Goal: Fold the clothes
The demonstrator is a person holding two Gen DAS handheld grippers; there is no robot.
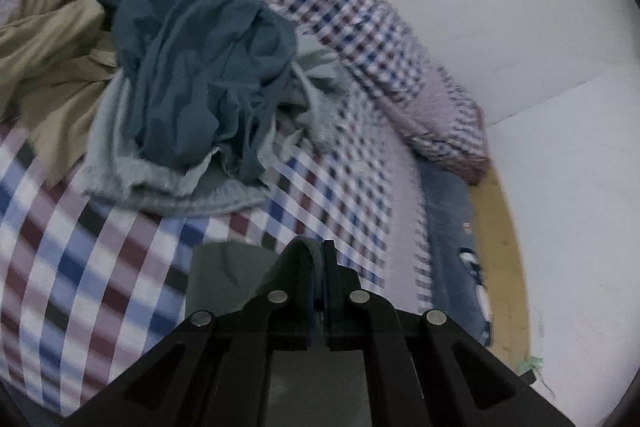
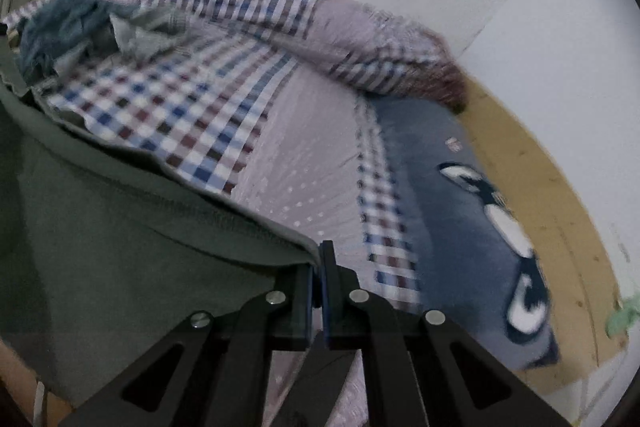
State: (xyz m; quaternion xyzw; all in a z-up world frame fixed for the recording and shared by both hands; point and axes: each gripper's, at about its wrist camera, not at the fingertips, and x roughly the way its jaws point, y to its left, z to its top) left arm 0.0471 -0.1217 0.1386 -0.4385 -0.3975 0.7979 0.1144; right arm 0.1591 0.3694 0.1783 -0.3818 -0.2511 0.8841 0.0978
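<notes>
Grey-green garment [image 2: 120,227]: edge pinched in the right tool [image 2: 316,267], cloth spreading left of it. Crumpled pile ahead-left of the left tool [image 1: 318,263]: teal garment [image 1: 200,67] atop pale grey piece [image 1: 160,183], khaki one [image 1: 52,59] beside.

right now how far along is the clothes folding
Early, by the look of it. Done: no folded garment shows in either view. In hand: both the left gripper and right gripper are shut on an edge of the grey-green garment, held over the checked bedsheet. Left: the pile of crumpled teal cloth, pale grey garment and tan garment lies unfolded.
</notes>
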